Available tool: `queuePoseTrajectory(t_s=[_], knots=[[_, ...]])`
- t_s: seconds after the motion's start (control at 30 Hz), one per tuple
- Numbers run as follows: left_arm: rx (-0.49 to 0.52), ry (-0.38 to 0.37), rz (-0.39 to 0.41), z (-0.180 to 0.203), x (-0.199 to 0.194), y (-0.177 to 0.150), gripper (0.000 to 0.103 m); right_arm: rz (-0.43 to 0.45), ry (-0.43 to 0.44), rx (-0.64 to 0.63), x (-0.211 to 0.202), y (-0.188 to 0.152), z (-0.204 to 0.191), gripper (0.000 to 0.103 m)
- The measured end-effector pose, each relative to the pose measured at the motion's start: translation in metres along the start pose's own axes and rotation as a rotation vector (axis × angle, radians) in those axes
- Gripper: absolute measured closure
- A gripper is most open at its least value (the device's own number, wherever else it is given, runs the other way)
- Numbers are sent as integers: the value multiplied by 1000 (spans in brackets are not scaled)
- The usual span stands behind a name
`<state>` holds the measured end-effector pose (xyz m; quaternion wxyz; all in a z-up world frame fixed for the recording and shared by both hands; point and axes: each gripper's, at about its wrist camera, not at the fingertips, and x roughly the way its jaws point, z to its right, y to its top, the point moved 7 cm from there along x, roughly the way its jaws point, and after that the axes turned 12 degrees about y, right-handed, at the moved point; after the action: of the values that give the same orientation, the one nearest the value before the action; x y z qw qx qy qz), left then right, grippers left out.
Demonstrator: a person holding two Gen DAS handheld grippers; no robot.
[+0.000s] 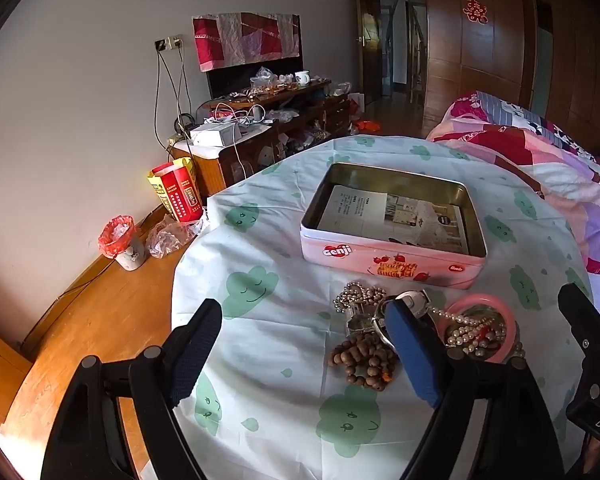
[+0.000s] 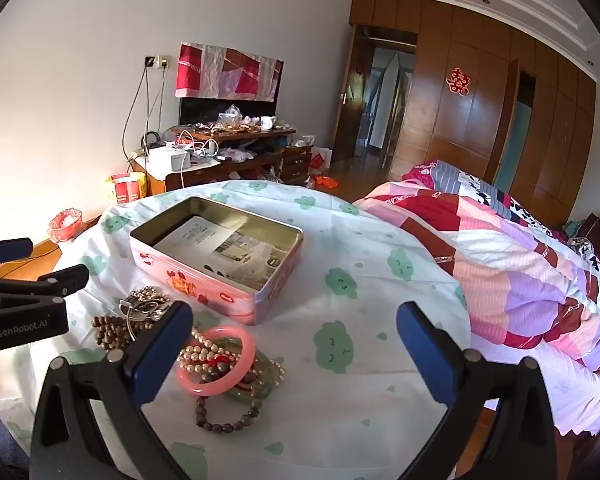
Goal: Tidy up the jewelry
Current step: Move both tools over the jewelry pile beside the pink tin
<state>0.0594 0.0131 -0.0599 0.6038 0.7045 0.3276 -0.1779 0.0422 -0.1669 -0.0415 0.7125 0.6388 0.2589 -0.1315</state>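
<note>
Both grippers hang over the table [image 2: 359, 240] with jaws wide apart, holding nothing: the left gripper [image 1: 303, 320], the right gripper [image 2: 296, 320]. The open pink tin [image 2: 220, 264] sits at 12 o'clock of the jewelry heap: wooden bead bracelet [image 1: 359, 360], pink bangle [image 2: 236, 376], pearl strand [image 2: 200, 354], silver chain [image 1: 357, 294].

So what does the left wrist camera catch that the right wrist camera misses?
Only the left view shows the red and yellow carton on the floor in full.

Only the right view shows the dark bead bracelet and the green bangle clearly, plus the ceiling.

Both share the open pink tin, the pink bangle, the brown wooden beads and the bed.
</note>
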Motion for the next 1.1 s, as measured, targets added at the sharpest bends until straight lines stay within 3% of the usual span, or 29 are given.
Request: queuePoseTrajectory(t_s=[1.1], knots=[[6, 6, -10, 2, 4, -7, 19, -1, 0, 0, 0, -1, -4, 0]])
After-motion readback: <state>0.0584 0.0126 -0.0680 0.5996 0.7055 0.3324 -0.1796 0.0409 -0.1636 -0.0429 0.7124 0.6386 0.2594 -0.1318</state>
